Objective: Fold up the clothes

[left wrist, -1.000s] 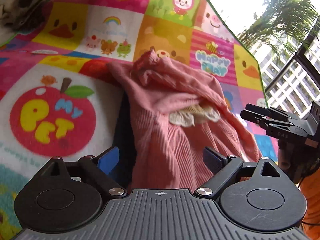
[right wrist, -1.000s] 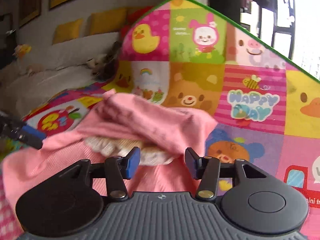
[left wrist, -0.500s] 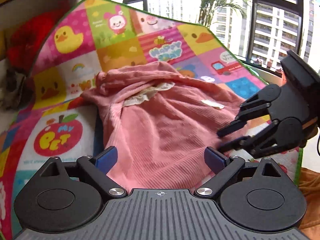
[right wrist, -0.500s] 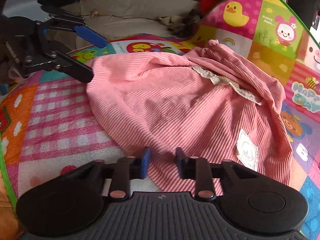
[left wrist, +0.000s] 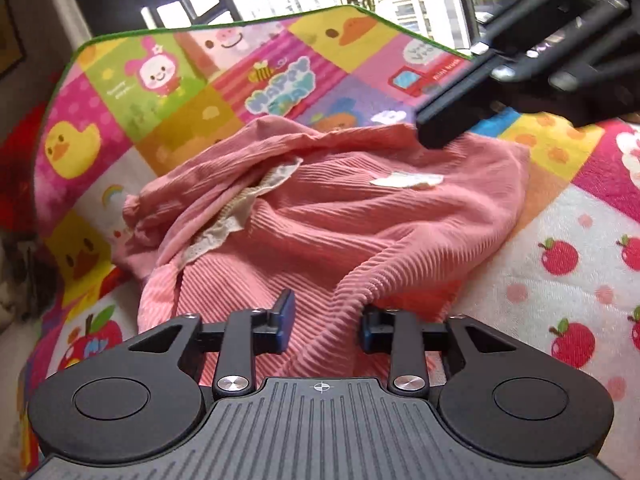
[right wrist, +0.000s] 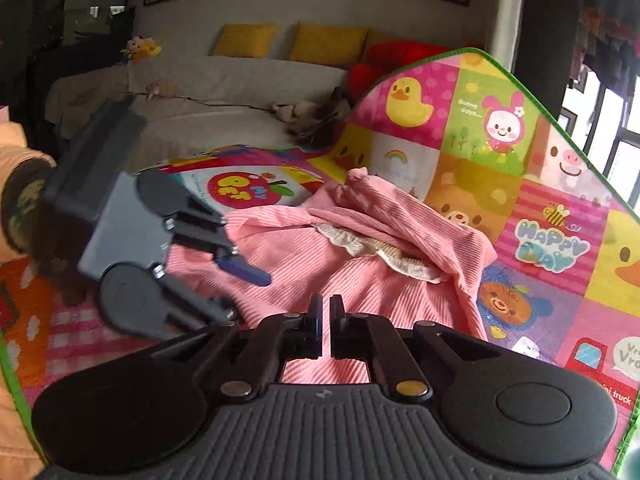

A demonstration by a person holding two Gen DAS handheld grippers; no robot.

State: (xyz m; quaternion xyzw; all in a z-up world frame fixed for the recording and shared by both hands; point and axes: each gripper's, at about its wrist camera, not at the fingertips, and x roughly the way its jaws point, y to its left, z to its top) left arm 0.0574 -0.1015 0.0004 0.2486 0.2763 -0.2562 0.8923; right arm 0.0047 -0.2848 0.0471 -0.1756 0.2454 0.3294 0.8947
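Fabric fills most of what I see: a pink ribbed garment with a cream lace trim [left wrist: 320, 224] lies crumpled across the middle of the colourful cartoon-patterned play mat [left wrist: 192, 92], its bunched end toward the mat's raised far edge. A small white label [left wrist: 404, 179] shows on its upper surface.

My left gripper [left wrist: 325, 322] sits at the garment's near hem with its jaws partly apart, and a raised ribbed fold of the cloth runs between the blue-padded fingers [left wrist: 285, 318]; I cannot tell whether they actually pinch it.

My right gripper [right wrist: 325, 330] has its jaws nearly together, only a thin slit between them, over the garment's edge on the window side. Pink cloth shows behind and below the fingers, but I cannot tell whether any is caught in the slit.

From the right wrist camera, the left gripper [right wrist: 240, 292] appears at the opposite side of the garment [right wrist: 320, 264], beyond it a grey sofa with yellow cushions [right wrist: 248, 80].
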